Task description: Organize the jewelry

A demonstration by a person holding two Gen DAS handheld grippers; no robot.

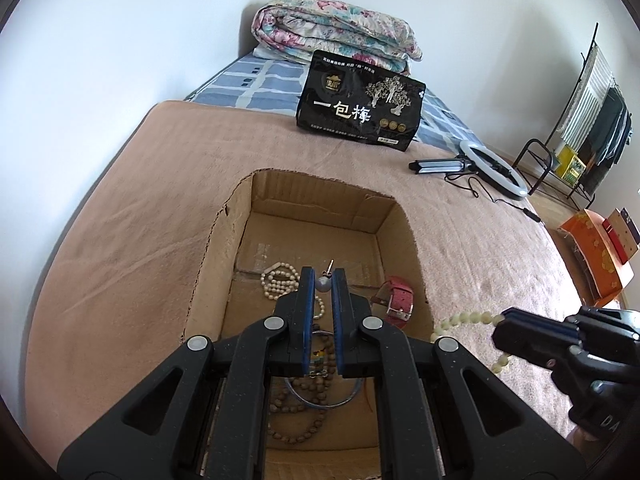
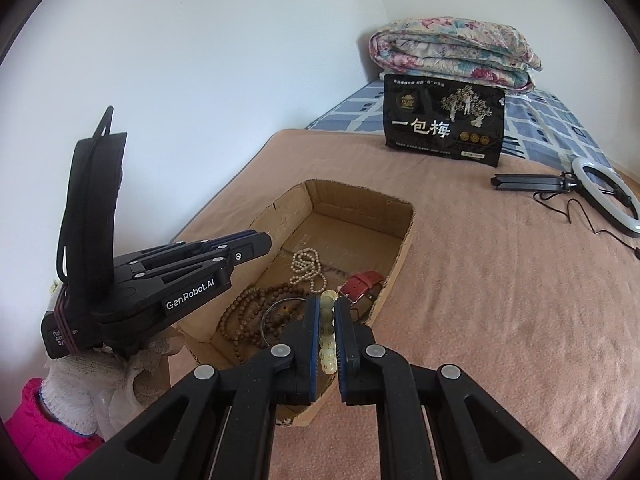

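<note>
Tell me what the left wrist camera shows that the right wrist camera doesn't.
Only the left wrist view shows the grey pearl earring pinched in the left gripper, plus the clothes rack and orange box.
Only the right wrist view shows the gloved hand holding the left gripper.
Both show the cardboard box, white pearl strand, red watch, and pale bead bracelet in the right gripper.

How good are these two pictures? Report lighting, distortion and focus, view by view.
Left wrist view: soft, even daylight with no glare; fisheye bends the cardboard box walls and darkens the corners; the left gripper and its pearl earring look sharp. Right wrist view: same flat light, faint shadows on the blanket; the right gripper on the pale bead bracelet is slightly soft up close.
</note>
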